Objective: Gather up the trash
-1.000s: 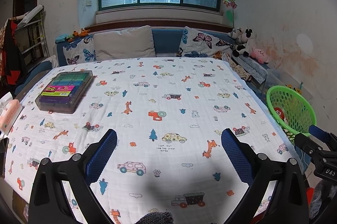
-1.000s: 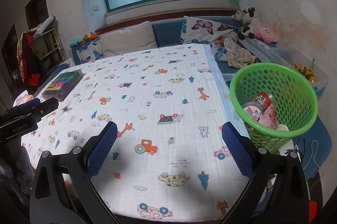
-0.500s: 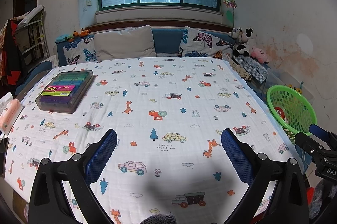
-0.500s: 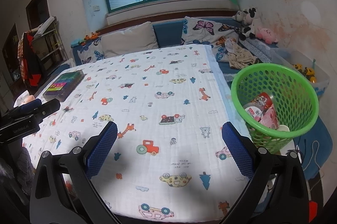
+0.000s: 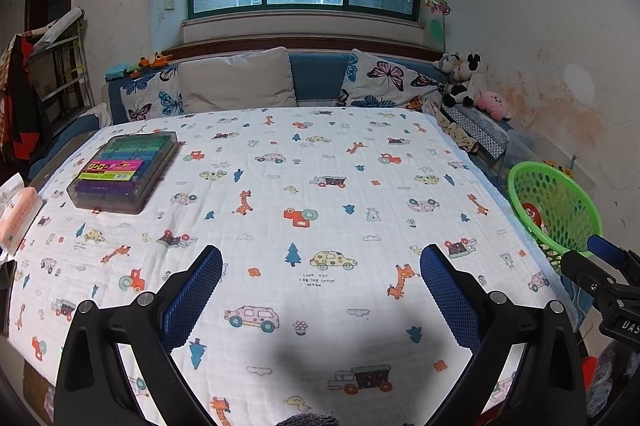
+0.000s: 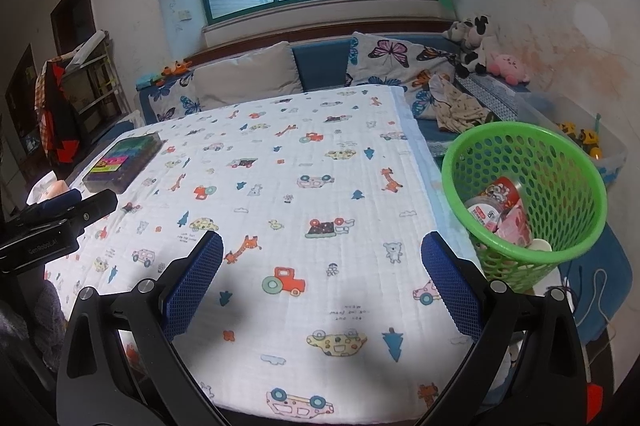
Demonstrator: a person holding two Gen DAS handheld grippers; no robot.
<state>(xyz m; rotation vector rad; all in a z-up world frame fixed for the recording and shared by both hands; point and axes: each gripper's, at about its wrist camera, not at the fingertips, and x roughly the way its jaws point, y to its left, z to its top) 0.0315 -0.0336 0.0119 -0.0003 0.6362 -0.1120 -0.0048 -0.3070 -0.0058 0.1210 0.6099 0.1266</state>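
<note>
Currently: trash collection, both grippers idle over table.
Left gripper (image 5: 320,290) and right gripper (image 6: 322,278): jaws spread wide, holding nothing. Green basket (image 6: 560,153) with wrappers (image 6: 500,214) inside, at 3 o'clock beside table (image 6: 320,165).

One green basket (image 6: 524,161) stands right of the right gripper (image 6: 322,270), with at least two wrappers (image 6: 498,207) inside. One marker box (image 5: 124,169) lies ahead-left of the left gripper (image 5: 320,286), and three pillows (image 5: 236,79) beyond.
</note>
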